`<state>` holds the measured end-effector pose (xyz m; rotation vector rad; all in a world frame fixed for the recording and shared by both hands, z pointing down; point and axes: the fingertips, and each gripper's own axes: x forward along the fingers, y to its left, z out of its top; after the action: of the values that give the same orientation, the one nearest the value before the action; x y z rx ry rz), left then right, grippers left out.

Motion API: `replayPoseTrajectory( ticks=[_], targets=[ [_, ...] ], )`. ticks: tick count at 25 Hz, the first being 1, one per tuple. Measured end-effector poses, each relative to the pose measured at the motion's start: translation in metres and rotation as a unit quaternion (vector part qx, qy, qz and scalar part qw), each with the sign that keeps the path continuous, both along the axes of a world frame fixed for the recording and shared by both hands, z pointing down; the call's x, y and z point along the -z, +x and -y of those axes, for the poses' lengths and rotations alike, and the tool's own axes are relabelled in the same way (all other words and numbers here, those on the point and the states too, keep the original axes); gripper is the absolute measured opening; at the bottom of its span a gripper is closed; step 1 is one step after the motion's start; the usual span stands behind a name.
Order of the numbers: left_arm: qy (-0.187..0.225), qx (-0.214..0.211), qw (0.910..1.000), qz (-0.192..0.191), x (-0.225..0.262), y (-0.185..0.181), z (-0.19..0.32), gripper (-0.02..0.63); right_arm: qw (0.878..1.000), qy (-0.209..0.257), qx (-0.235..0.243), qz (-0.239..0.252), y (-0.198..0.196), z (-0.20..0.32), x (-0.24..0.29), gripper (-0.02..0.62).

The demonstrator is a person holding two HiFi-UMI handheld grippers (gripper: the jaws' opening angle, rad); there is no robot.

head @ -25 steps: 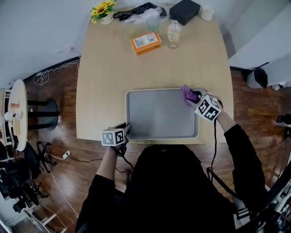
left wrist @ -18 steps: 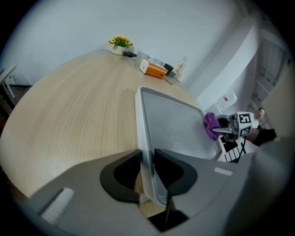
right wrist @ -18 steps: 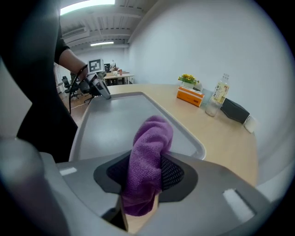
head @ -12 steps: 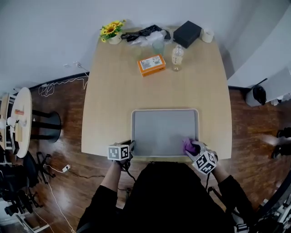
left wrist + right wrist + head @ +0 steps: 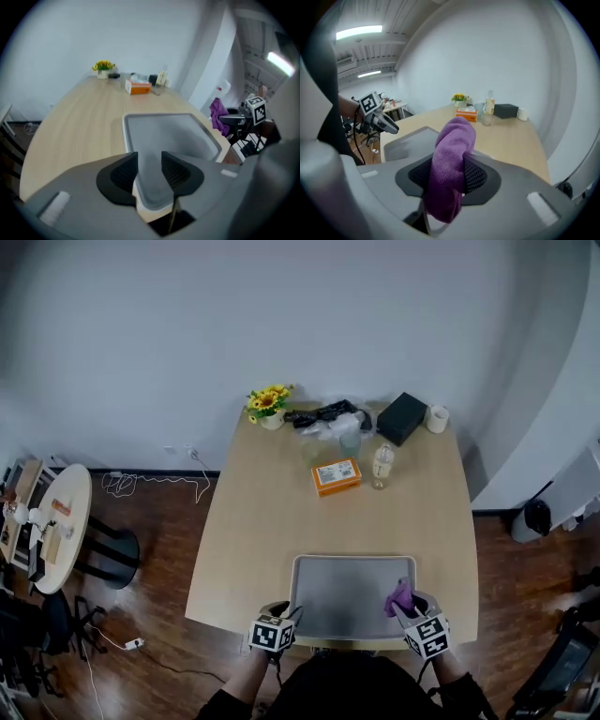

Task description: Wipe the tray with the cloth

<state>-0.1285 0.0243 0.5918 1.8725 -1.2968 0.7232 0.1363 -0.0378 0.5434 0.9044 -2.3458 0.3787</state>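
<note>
My left tongs (image 5: 149, 161) have just been opening and stand apart; near corner of grey tray (image 5: 349, 589) shows in gap, pads off it. My right tongs (image 5: 451, 168) clamp purple cloth (image 5: 452, 150) at tray's right side. Tray sits at counter's (image 5: 272, 521) near edge.

The right gripper (image 5: 450, 165) clamps a purple cloth (image 5: 452, 150) between its black ribbed pads; the cloth bulges above the jaws and hangs below them. Beyond, to the left, a grey tray (image 5: 405, 139) lies on a pale wooden table (image 5: 511, 136), with the left gripper (image 5: 389, 125), marker cube on top, at its far side. At the table's far end stand an orange box (image 5: 467, 113), a bottle (image 5: 489, 104), a black box (image 5: 506, 111) and yellow flowers (image 5: 459, 98) against a white wall (image 5: 487, 56).
</note>
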Motion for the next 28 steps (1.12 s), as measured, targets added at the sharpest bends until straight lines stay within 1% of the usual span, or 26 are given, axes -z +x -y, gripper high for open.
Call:
replayPoseTrajectory(
  ticks=[1, 2, 3, 4, 6, 8, 9, 10, 12, 13, 14, 15, 17, 18, 20, 22, 25, 26, 28],
  targets=[
    [0.05, 0.008, 0.9987, -0.002, 0.028, 0.003, 0.012, 0.131, 1.0, 0.016, -0.009, 0.015, -0.002, 0.008, 0.019, 0.147],
    [0.102, 0.016, 0.9946, -0.009, 0.06, 0.006, 0.024, 0.119, 0.999, 0.033, -0.017, 0.031, -0.004, 0.016, 0.04, 0.147],
    [0.15, 0.022, 0.9883, -0.021, 0.093, 0.011, 0.034, 0.109, 0.997, 0.055, -0.023, 0.049, -0.005, 0.023, 0.062, 0.147],
    [0.192, 0.023, 0.9806, -0.034, 0.124, 0.018, 0.043, 0.103, 0.994, 0.081, -0.026, 0.068, -0.006, 0.029, 0.087, 0.147],
    [0.264, 0.017, 0.9631, -0.05, 0.182, 0.031, 0.052, 0.094, 0.984, 0.14, -0.03, 0.107, -0.006, 0.033, 0.142, 0.147],
    [0.332, 0.01, 0.9418, -0.05, 0.234, 0.038, 0.053, 0.083, 0.97, 0.198, -0.037, 0.134, -0.004, 0.031, 0.196, 0.147],
    [0.361, 0.008, 0.9314, -0.049, 0.256, 0.04, 0.053, 0.078, 0.963, 0.224, -0.042, 0.142, -0.003, 0.029, 0.218, 0.147],
    [0.382, 0.006, 0.9228, -0.051, 0.274, 0.041, 0.053, 0.074, 0.957, 0.245, -0.046, 0.147, -0.002, 0.028, 0.237, 0.147],
    [0.408, 0.001, 0.9103, -0.068, 0.294, 0.045, 0.054, 0.074, 0.948, 0.276, -0.048, 0.15, -0.002, 0.026, 0.262, 0.147],
    [0.415, 0.0, 0.9067, -0.077, 0.298, 0.046, 0.054, 0.074, 0.946, 0.285, -0.046, 0.148, -0.002, 0.024, 0.268, 0.147],
    [0.416, 0.001, 0.9055, -0.082, 0.299, 0.047, 0.054, 0.074, 0.945, 0.291, -0.044, 0.146, -0.003, 0.022, 0.271, 0.147],
    [0.414, 0.002, 0.9064, -0.083, 0.297, 0.048, 0.053, 0.074, 0.944, 0.295, -0.042, 0.144, -0.003, 0.019, 0.272, 0.147],
    [0.405, 0.002, 0.9104, -0.083, 0.293, 0.049, 0.053, 0.074, 0.943, 0.298, -0.045, 0.138, 0.001, 0.019, 0.269, 0.147],
    [0.403, 0.002, 0.9116, -0.083, 0.292, 0.049, 0.054, 0.074, 0.944, 0.297, -0.054, 0.135, 0.008, 0.023, 0.265, 0.147],
    [0.404, 0.004, 0.9112, -0.081, 0.293, 0.046, 0.057, 0.074, 0.947, 0.281, -0.09, 0.127, 0.031, 0.04, 0.244, 0.147],
    [0.407, 0.008, 0.91, -0.08, 0.294, 0.044, 0.057, 0.074, 0.953, 0.241, -0.142, 0.114, 0.064, 0.062, 0.2, 0.149],
    [0.4, 0.011, 0.9129, -0.079, 0.288, 0.045, 0.049, 0.074, 0.965, 0.142, -0.209, 0.067, 0.112, 0.082, 0.098, 0.15],
    [0.397, 0.011, 0.9142, -0.079, 0.287, 0.046, 0.048, 0.074, 0.968, 0.108, -0.222, 0.045, 0.123, 0.084, 0.063, 0.152],
    [0.394, 0.011, 0.9158, -0.078, 0.285, 0.046, 0.046, 0.074, 0.972, 0.049, -0.231, 0.0, 0.137, 0.085, -0.002, 0.155]
  ],
)
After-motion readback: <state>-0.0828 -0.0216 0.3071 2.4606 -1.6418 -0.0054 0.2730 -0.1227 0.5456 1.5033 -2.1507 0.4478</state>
